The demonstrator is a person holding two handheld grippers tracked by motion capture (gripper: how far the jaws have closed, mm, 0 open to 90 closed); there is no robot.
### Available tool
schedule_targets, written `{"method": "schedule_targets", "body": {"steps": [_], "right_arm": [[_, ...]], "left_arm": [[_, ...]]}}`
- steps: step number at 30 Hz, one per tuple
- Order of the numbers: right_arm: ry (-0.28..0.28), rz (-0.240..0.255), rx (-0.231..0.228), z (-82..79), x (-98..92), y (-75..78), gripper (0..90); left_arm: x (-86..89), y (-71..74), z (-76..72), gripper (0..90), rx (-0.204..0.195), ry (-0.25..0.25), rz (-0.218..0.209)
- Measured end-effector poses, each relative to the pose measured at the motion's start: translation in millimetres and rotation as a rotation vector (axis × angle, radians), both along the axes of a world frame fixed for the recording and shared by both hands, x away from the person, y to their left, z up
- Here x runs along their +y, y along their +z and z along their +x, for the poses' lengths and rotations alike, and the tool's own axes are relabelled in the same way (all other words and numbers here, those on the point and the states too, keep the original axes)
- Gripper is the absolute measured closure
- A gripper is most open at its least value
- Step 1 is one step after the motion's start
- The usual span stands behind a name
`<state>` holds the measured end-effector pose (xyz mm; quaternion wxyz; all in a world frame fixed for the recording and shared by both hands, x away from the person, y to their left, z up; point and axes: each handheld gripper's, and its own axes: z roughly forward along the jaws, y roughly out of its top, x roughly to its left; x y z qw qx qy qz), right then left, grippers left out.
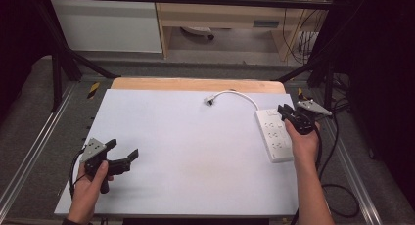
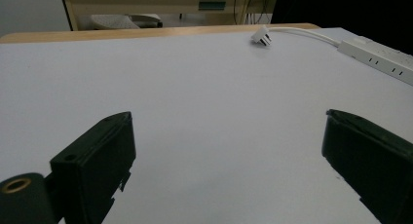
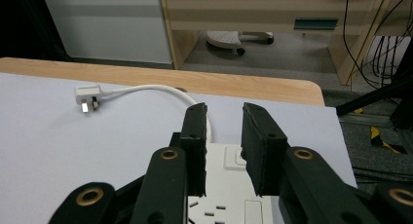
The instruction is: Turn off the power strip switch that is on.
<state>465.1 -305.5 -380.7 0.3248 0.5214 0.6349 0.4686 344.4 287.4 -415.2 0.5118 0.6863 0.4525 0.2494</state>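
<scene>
Power strip (image 3: 229,195) under right tool (image 3: 224,136)

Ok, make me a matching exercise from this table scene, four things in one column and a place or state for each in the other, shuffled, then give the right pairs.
Things:
1. power strip
2. plug
3. left gripper
4. right gripper

Places or states:
A. jaws wide apart over bare table
B. lies flat along the table's right edge
C. jaws narrow, above the strip's far end
D. at the end of the white cable, near the table's far edge

Pairs: 1-B, 2-D, 3-A, 4-C
</scene>
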Motion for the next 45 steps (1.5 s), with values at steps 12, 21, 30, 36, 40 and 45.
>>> {"method": "schedule_targets", "body": {"steps": [12,21,30,36,40,45], "right_arm": [[-0.028,-0.022,0.013,0.2,-7.1,-7.3,77.7],[-0.036,-0.032,0.021,0.9,-11.8,-15.1,80.2],[-0.039,-0.032,0.033,1.0,-14.9,-21.0,84.9],[-0.037,-0.032,0.042,1.0,-17.4,-24.1,87.0],[-0.036,-0.029,0.046,1.0,-18.4,-25.2,88.5],[-0.03,-0.025,0.053,1.2,-18.7,-26.5,90.0]], "left_arm": [[-0.1,-0.2,0.1,5.3,0.0,0.0,0.002],[-0.3,-0.2,-0.1,5.4,0.0,-0.001,0.001],[-0.3,-0.1,-0.1,5.4,0.002,-0.004,0.003],[-0.5,0.0,-0.3,5.4,0.0,-0.004,0.001],[-0.5,0.1,-0.4,5.3,-0.001,-0.003,0.0],[-0.2,0.2,-0.3,5.3,-0.001,-0.002,0.0]]}}
